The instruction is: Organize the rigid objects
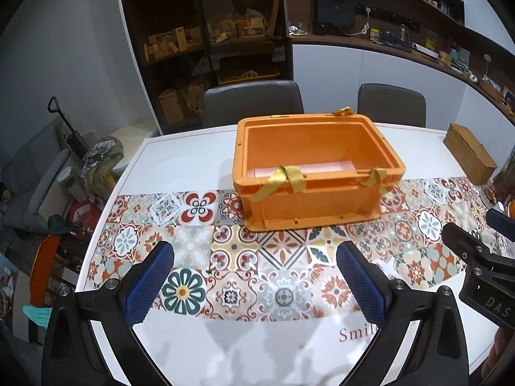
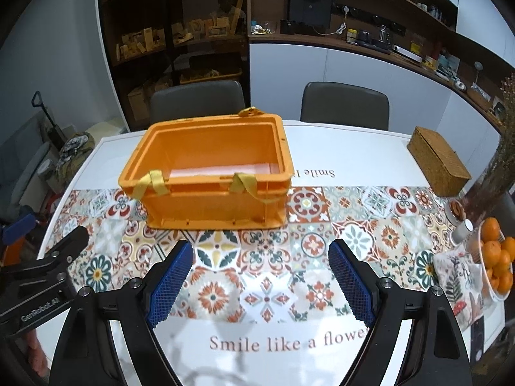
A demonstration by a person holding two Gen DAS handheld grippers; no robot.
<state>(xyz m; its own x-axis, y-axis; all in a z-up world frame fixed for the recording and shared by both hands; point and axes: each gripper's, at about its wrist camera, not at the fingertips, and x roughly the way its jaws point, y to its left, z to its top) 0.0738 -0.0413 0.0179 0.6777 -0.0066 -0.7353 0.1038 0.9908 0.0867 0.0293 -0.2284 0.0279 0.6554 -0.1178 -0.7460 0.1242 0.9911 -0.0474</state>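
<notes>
An orange plastic crate point(image 1: 317, 204) point(image 2: 209, 207) with yellow strap handles stands on the patterned runner, lidless, with a flat pale pink thing lying on its floor. My left gripper point(image 1: 254, 251) hovers open over the runner, short of the crate, nothing between its blue pads. My right gripper point(image 2: 260, 247) is open too, near the crate's front right corner, and holds nothing. Each gripper shows at the edge of the other's view: the right gripper point(image 1: 466, 225) and the left gripper point(image 2: 51, 234).
A white table point(image 2: 354, 148) carries the tiled runner point(image 2: 322, 234). A woven lidded box point(image 1: 470, 152) point(image 2: 437, 160) sits at the back right. A bowl of oranges point(image 2: 495, 257), a small jar and a printed cloth lie at the right. Two grey chairs stand behind the table.
</notes>
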